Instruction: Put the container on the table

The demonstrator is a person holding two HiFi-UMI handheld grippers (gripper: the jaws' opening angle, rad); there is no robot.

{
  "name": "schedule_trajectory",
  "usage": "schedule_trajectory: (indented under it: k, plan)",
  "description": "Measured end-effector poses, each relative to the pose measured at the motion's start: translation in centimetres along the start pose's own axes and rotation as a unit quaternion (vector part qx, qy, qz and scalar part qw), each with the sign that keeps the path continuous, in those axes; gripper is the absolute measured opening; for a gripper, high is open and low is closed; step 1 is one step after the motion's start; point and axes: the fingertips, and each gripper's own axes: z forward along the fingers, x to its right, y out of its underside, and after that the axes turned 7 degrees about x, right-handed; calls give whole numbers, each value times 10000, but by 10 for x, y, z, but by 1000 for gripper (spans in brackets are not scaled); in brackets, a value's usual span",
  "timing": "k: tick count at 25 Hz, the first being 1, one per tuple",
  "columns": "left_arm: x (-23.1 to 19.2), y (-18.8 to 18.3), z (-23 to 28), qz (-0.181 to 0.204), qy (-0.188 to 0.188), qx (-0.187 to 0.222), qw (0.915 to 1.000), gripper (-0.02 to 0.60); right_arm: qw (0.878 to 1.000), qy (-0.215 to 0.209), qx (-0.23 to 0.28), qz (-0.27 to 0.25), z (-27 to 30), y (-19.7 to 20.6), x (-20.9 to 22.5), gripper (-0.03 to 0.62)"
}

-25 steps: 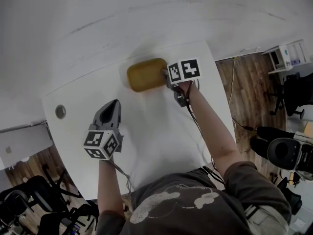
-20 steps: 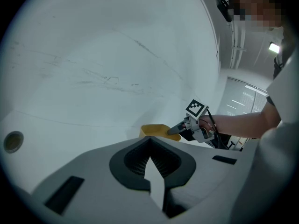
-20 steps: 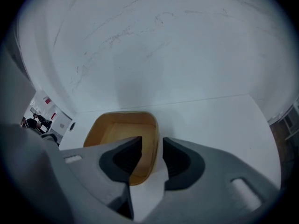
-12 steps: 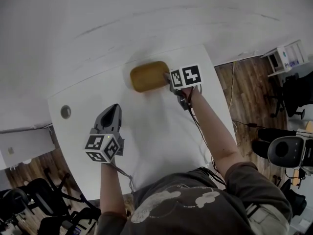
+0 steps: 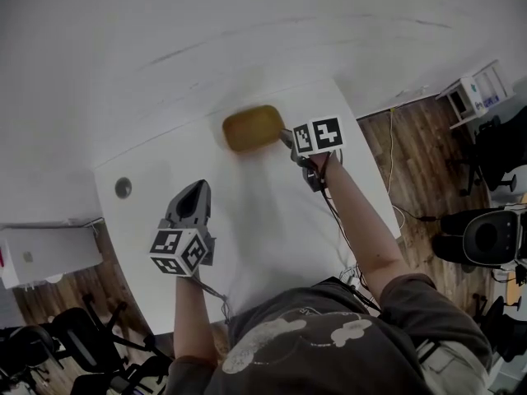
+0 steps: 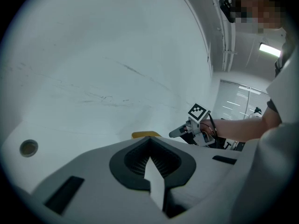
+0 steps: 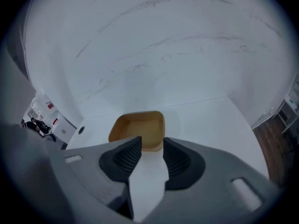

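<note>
One yellow container (image 5: 251, 127) sits on the white bench (image 5: 272, 220), near the far edge. The right gripper (image 5: 286, 137) has its jaws apart just beside it, and the left gripper (image 5: 196, 189) has its jaws together.

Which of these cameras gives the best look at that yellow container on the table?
The right gripper view: the container sits close and central, its rim and hollow inside plain. The head view shows it whole but small, from above. The left gripper view shows only a thin yellow sliver.
</note>
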Motion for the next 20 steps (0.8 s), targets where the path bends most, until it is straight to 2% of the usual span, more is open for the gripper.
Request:
schedule_trajectory:
  k: [6,15,20]
  plan:
    - [18,-4,-25,59,236,51,9997,-3,9998,-28,162,66,-28,18,-29,143]
    - [20,0,-36,325,736,-83,9967,-3,9990,-24,404,200,-52,45,-70,132]
    - [23,13,-39,284,981,-173,9946,-3,9994,-20,357,34,-61,67,-86,127]
